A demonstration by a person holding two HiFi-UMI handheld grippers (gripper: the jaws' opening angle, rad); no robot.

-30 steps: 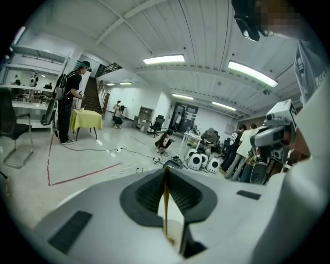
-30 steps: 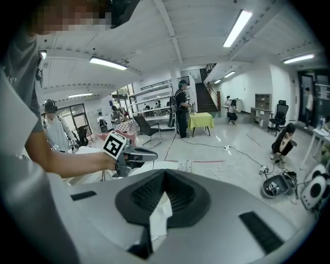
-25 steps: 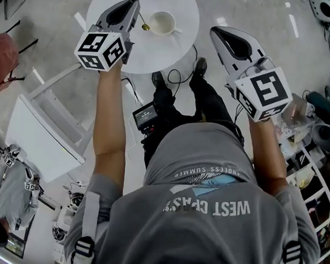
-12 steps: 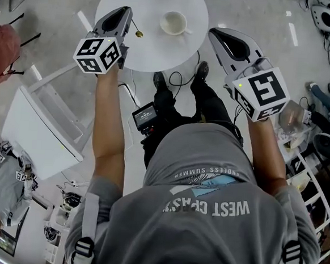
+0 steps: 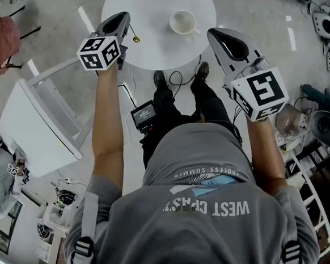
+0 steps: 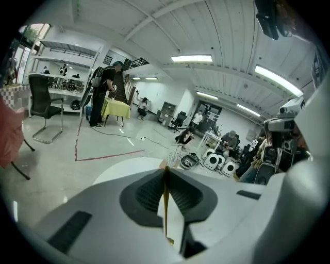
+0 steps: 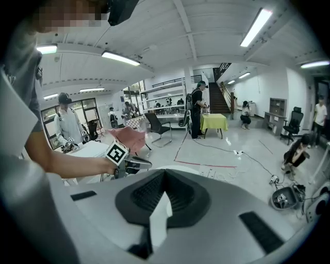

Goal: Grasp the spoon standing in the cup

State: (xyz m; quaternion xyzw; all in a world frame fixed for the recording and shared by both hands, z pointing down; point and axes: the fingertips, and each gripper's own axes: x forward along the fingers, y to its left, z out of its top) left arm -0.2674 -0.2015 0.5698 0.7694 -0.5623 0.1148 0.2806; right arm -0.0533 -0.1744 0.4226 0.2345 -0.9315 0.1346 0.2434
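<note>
Gold spoon [image 5: 134, 34] is out of the cup [image 5: 183, 22], pinched by its handle in the closed left claw [image 5: 123, 18] over the counter's [image 5: 154, 48] left edge. The grasp looks done. The right claw [image 5: 214, 33] is closed on nothing, near the right edge.

- "WEST COAST": large pale capitals across the back of my grey shirt [image 5: 213, 240]. They are upside down in the head view, and a fold breaks the second letter of "COAST".
- "ENDLESS SUMMER": smaller pale capitals in a shallow arc on the same shirt, nearer the collar, also upside down.
- Square black-and-white coded marker, no letters or numbers: on each visible face of the cube [image 5: 99, 53] on my left gripper [image 5: 124, 17].
- The same kind of marker: on the cube [image 5: 260, 91] on my right gripper [image 5: 213, 31].
- The left cube's marker also shows in the right gripper view, small, beyond my forearm.
</note>
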